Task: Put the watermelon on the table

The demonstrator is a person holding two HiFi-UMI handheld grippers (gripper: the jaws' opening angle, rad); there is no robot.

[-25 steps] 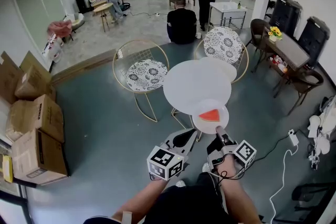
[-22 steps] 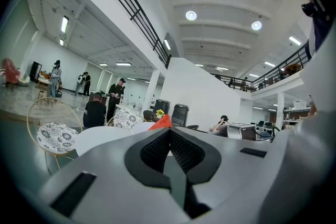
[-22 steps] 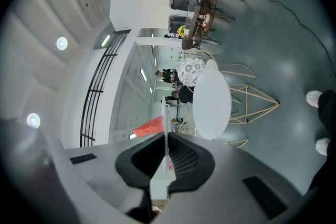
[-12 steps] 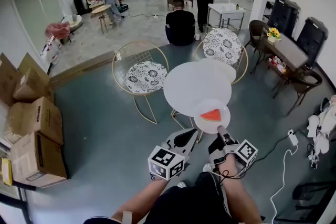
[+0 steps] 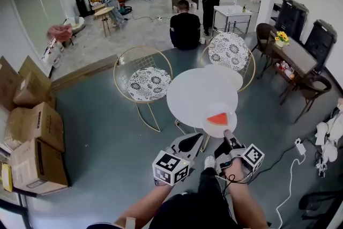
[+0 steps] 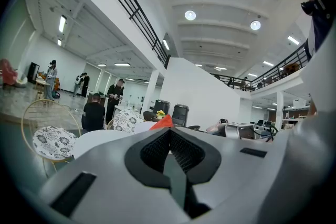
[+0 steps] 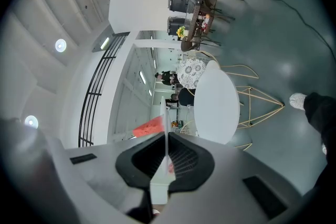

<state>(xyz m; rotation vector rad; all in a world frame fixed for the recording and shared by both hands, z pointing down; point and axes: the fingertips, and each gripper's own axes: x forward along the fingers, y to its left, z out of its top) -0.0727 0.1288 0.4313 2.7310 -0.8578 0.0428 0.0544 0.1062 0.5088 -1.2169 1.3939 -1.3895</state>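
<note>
Right gripper [image 7: 166, 139] clamped on plate [image 5: 211, 128] rim, plain only close-up; watermelon [image 5: 217, 118] overhead; left gripper [image 6: 170, 136] closed, empty.

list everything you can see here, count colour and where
watermelon slice: one, red, on the plate
plate: one, white, at the round table's near edge, held by its rim
round table: one, white, centre
wire chairs: two, gold frames, black-and-white patterned cushions, behind the table
cardboard boxes: several, brown, stacked at left
side table: one, dark, right, carrying yellow flowers
people: at least five, far end; one in black sits behind the chairs
left gripper: one, grey, shut, empty, beside the plate
right gripper: one, grey, shut on the plate's rim
</note>
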